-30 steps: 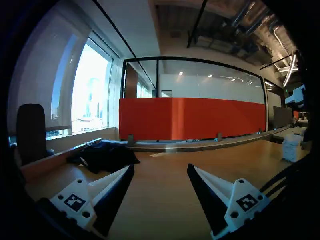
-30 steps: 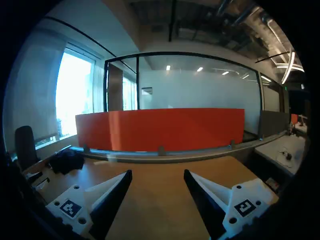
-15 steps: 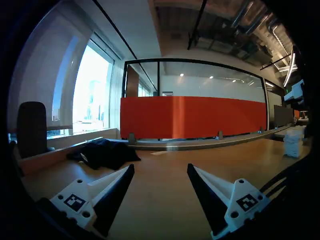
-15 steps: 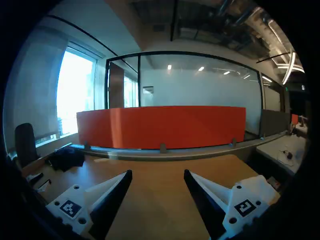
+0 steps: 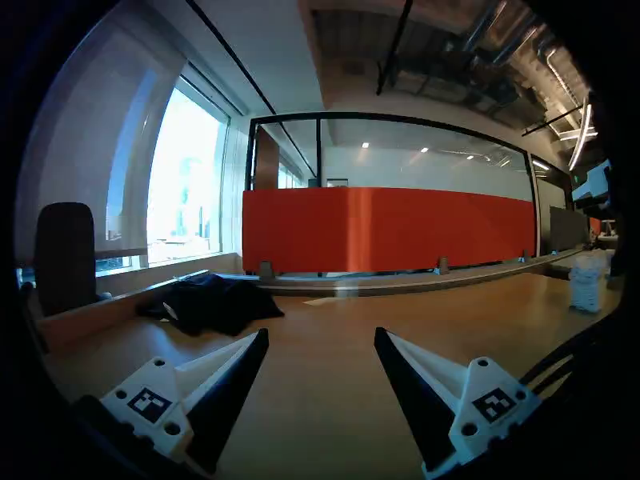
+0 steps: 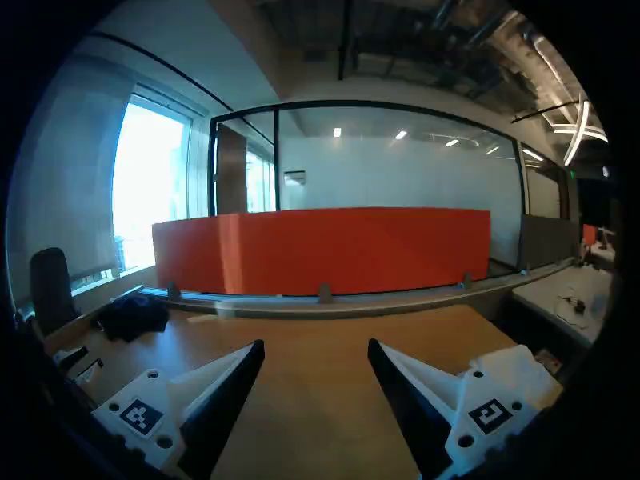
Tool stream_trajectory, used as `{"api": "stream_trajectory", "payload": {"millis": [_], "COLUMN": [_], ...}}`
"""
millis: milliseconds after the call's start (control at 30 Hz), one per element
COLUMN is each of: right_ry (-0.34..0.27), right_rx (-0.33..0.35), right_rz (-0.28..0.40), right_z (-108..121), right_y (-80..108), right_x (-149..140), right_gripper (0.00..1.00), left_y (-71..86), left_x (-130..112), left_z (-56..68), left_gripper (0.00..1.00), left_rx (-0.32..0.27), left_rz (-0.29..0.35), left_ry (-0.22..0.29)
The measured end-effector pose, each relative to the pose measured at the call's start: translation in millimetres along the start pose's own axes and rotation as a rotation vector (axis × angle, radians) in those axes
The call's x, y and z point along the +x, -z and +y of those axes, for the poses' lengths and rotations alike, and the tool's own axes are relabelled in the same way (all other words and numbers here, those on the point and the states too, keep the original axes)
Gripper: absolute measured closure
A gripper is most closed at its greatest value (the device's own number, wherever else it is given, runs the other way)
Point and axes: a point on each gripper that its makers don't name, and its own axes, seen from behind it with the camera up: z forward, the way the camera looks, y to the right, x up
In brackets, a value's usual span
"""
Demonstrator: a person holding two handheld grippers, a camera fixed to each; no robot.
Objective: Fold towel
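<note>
View: left gripper view
Tongs: left tongs (image 5: 320, 331) still spread wide, holding nothing
Change: pale stacked pile (image 5: 588, 282) has slid toward the tabletop's right edge; folding not begun
Towel: probably the dark crumpled cloth (image 5: 210, 302), far-left corner, untouched
Surface: brown wooden tabletop (image 5: 320, 416); red partition panel (image 5: 384, 228) along far edge
View: right gripper view
Tongs: right tongs (image 6: 315, 342) equally wide, empty; framing barely altered
Room: dark crumpled cloth (image 6: 134, 316) far left; bright window (image 6: 148, 192) beyond

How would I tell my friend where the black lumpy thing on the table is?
Find the long orange panel behind the wooden table. Near the panel's end by the window, on the tabletop, lies the crumpled black cloth. It is floppy and heaped on the wood, unlike the upright black chair back to its left.
</note>
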Motion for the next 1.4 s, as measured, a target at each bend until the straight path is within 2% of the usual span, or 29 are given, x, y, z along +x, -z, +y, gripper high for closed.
{"api": "stream_trajectory", "payload": {"millis": [367,667,867,967,1167,1400], "right_ry": [-0.002,0.021,0.046,0.050,0.041,0.045], "right_rx": [0.006,-0.006,-0.032,-0.047,-0.077,-0.068], "right_rz": [0.021,0.070,0.109,0.129,0.138,0.151], "right_z": [4.3,21.8,37.2,43.1,55.2,64.7], "right_y": [0.4,6.0,9.2,9.8,7.8,4.2], "right_x": [6.6,21.0,17.9,13.0,-15.3,-43.2], "right_gripper": [0.00,0.00,0.00,0.00,0.00,0.00], "left_y": [-1.0,-1.3,-1.2,-0.9,-1.3,-1.1], "left_x": [-1.2,-0.9,-0.5,-0.4,-0.4,-0.3], "left_z": [0.8,0.2,0.2,0.4,0.5,0.7], "left_gripper": [0.02,0.02,0.02,0.02,0.02,0.02], "left_rx": [-0.004,-0.004,-0.004,-0.004,-0.004,-0.004], "left_rz": [-0.002,-0.002,-0.002,-0.002,-0.002,-0.002], "left_ry": [-0.001,-0.001,-0.002,-0.001,-0.001,-0.002]}}
